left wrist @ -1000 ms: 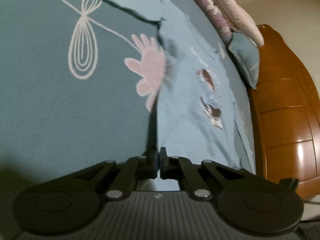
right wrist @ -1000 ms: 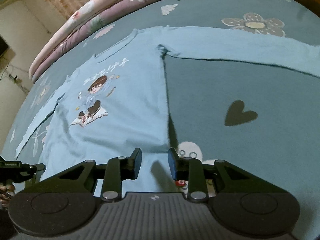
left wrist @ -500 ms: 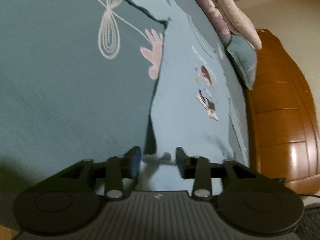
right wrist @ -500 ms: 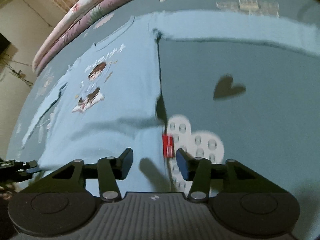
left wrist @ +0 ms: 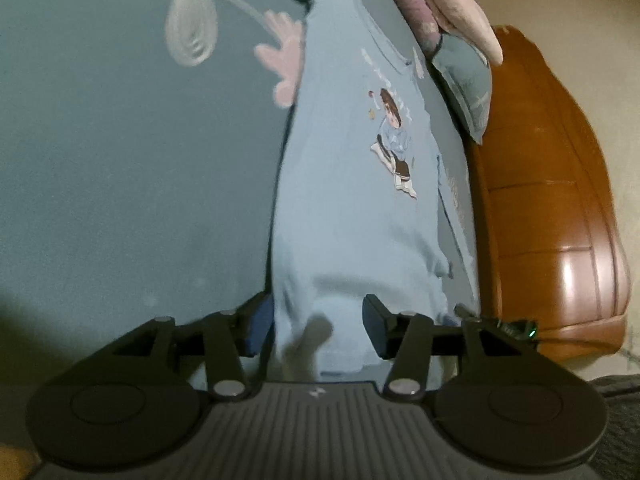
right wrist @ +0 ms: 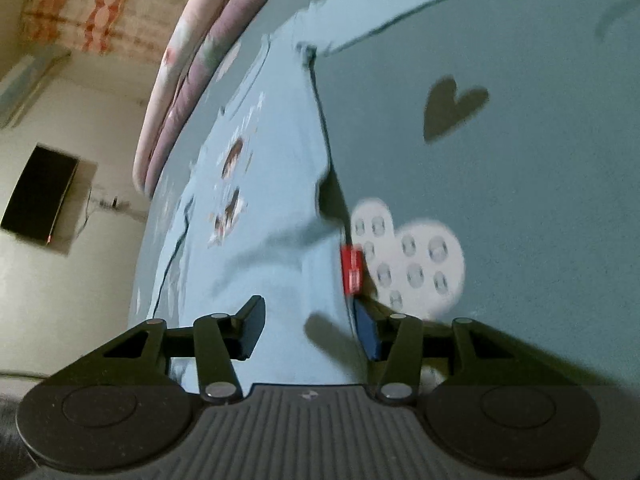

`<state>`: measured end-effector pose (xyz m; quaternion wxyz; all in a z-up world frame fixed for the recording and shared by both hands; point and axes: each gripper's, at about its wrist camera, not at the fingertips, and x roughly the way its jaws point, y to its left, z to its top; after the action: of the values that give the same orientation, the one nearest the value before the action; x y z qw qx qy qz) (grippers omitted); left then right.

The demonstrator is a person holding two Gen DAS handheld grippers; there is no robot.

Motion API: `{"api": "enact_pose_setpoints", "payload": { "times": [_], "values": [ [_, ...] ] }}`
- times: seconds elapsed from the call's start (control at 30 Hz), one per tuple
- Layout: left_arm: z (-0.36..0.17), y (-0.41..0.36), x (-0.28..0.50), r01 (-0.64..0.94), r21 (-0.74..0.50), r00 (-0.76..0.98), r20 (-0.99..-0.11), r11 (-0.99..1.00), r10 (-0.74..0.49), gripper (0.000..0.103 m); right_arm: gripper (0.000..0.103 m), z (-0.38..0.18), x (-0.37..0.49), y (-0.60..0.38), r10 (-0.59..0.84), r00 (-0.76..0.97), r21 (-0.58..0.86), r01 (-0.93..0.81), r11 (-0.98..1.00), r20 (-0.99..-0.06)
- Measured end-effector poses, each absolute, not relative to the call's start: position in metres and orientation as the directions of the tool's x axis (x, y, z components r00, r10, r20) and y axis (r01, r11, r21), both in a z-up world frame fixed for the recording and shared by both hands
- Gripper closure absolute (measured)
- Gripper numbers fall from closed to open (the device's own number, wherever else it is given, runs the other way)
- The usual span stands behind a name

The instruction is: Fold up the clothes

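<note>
A light blue long-sleeved shirt with a cartoon print lies flat, front up, on the teal bed sheet. My left gripper is low over the hem's left corner. Its jaws are opening, and loose, rumpled fabric lies between them. In the right wrist view the shirt runs away from me, one sleeve stretched out to the upper right. My right gripper stands open over the hem's other corner, just below a red side tag. Cloth lies between its fingers, unpinched.
A folded pink and purple quilt and a teal pillow lie beyond the shirt's collar. A wooden bed board rises to the right. In the right wrist view a dark screen hangs on the wall past the bed's edge.
The left jaws went from shut to open and the hem slumped between them. The right jaws widened; that gripper rolled and sank toward the hem corner by the red tag.
</note>
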<state>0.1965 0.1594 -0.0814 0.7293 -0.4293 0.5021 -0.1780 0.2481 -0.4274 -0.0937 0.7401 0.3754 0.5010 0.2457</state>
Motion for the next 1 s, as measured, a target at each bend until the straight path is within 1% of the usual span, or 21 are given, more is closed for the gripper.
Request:
{"api": "enact_pose_setpoints", "payload": {
  "times": [0.1,0.2,0.33,0.4,0.47,0.63,0.73,0.8,0.83,0.87,0.9,0.97,1.0],
  "values": [
    [-0.086,0.161,0.194,-0.182,-0.824,0.467,-0.553,0.537,-0.690,0.052,0.049,-0.098,0.240,-0.427,0.761,0.363,0.819,0.007,0.574,-0.537],
    [-0.077,0.158,0.210,-0.133,-0.782,0.481,-0.588,0.608,-0.650,0.052,0.049,-0.099,0.246,-0.422,0.765,0.379,0.828,0.006,0.561,-0.521],
    [-0.075,0.159,0.207,-0.176,-0.774,0.453,-0.612,0.609,-0.648,0.052,0.049,-0.094,0.245,-0.418,0.758,0.363,0.810,-0.014,0.586,-0.542],
    [-0.079,0.161,0.193,-0.218,-0.787,0.455,-0.606,0.578,-0.653,0.052,0.049,-0.095,0.237,-0.422,0.760,0.358,0.811,-0.014,0.585,-0.542],
    [-0.090,0.159,0.178,-0.280,-0.816,0.463,-0.576,0.505,-0.674,0.052,0.049,-0.099,0.231,-0.426,0.769,0.367,0.827,0.002,0.562,-0.523],
    [-0.097,0.145,0.186,-0.268,-0.845,0.498,-0.533,0.463,-0.684,0.051,0.049,-0.101,0.246,-0.419,0.792,0.363,0.847,-0.017,0.532,-0.490],
    [-0.095,0.145,0.185,-0.261,-0.840,0.498,-0.539,0.475,-0.680,0.052,0.049,-0.099,0.257,-0.413,0.797,0.336,0.837,-0.044,0.545,-0.501],
    [-0.098,0.148,0.174,-0.281,-0.844,0.511,-0.534,0.457,-0.674,0.053,0.056,-0.101,0.254,-0.416,0.798,0.321,0.835,-0.037,0.549,-0.511],
    [-0.099,0.150,0.167,-0.293,-0.848,0.525,-0.528,0.441,-0.667,0.053,0.061,-0.102,0.252,-0.418,0.798,0.313,0.834,-0.032,0.551,-0.515],
    [-0.100,0.151,0.162,-0.299,-0.849,0.536,-0.527,0.435,-0.660,0.054,0.067,-0.102,0.250,-0.419,0.798,0.305,0.833,-0.028,0.553,-0.520],
    [-0.101,0.152,0.158,-0.306,-0.850,0.547,-0.525,0.428,-0.652,0.056,0.070,-0.103,0.248,-0.421,0.798,0.298,0.832,-0.024,0.555,-0.524],
    [-0.100,0.151,0.155,-0.316,-0.837,0.559,-0.544,0.447,-0.626,0.066,0.089,-0.107,0.245,-0.422,0.791,0.293,0.826,-0.007,0.564,-0.538],
    [-0.099,0.148,0.157,-0.319,-0.818,0.553,-0.571,0.480,-0.606,0.085,0.094,-0.108,0.246,-0.421,0.784,0.290,0.818,-0.004,0.575,-0.549]
  ]
}}
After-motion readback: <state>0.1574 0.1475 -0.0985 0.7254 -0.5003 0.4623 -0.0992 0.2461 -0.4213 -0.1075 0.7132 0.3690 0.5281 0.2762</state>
